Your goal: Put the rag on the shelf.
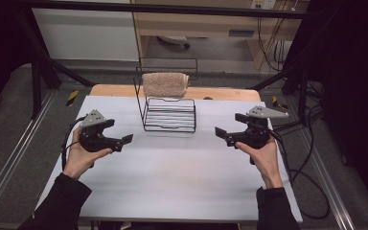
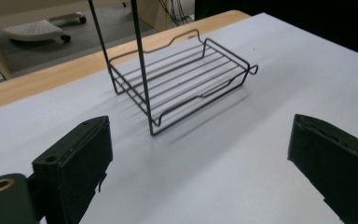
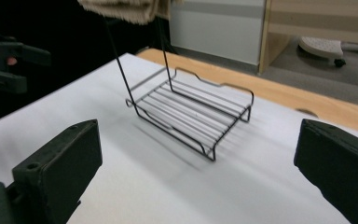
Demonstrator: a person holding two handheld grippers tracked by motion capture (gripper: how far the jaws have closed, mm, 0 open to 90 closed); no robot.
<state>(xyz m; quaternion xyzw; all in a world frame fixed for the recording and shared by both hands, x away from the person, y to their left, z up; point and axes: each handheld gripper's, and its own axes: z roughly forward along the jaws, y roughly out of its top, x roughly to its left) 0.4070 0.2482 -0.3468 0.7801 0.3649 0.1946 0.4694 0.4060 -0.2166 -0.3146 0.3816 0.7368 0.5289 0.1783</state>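
My left gripper (image 1: 120, 139) has its two black jaws standing wide apart with nothing but bare table between them, and my right gripper (image 1: 227, 134) is the same, jaws spread and empty. Both hover low over the white table top (image 1: 172, 177), one at each side, tips turned inward toward each other. Between them, nearer the far edge, stands the black wire rack with a flat slatted shelf and tall upright frame (image 1: 169, 114); in the left gripper view its shelf (image 2: 182, 79) sits just ahead of the jaws, thin parallel rods ringed by a raised rim, resting flat on the white surface, untouched. Over the top bar of that frame hangs the beige folded terry towel (image 1: 165, 84), thick and nubbly, draped evenly so both halves fall down the sides; in the right gripper view its lower edge (image 3: 121, 10) shows at the top. Neither gripper touches rack or towel. Beyond the white sheet runs a strip of light wooden table edge (image 1: 220, 93).
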